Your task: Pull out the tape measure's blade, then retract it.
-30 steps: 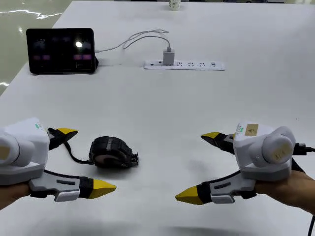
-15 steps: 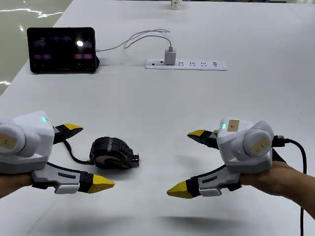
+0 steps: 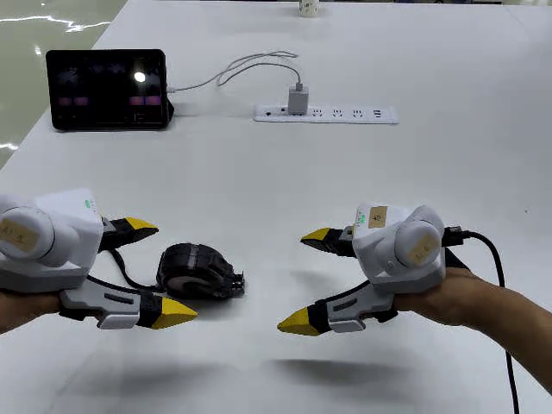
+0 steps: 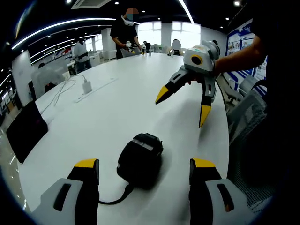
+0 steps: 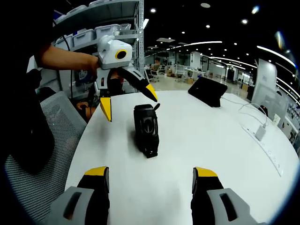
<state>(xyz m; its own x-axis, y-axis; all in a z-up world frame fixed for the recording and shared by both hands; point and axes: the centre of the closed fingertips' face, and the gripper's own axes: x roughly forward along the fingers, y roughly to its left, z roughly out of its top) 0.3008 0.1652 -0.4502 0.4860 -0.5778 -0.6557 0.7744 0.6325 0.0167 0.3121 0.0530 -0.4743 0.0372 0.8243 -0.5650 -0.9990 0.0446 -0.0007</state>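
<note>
Our left gripper (image 3: 166, 268), jaws apart, sits at the tape's (image 3: 197, 270) 9 o'clock. The right gripper (image 3: 300, 279), likewise apart, is at 3. We cannot make out the blade.

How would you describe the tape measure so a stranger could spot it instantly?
On the big white table, look at the near left side, between the open yellow-tipped jaws of the left gripper. The tape measure is the small, rounded black case there, unlike the flat tablet and white power strip farther back.
</note>
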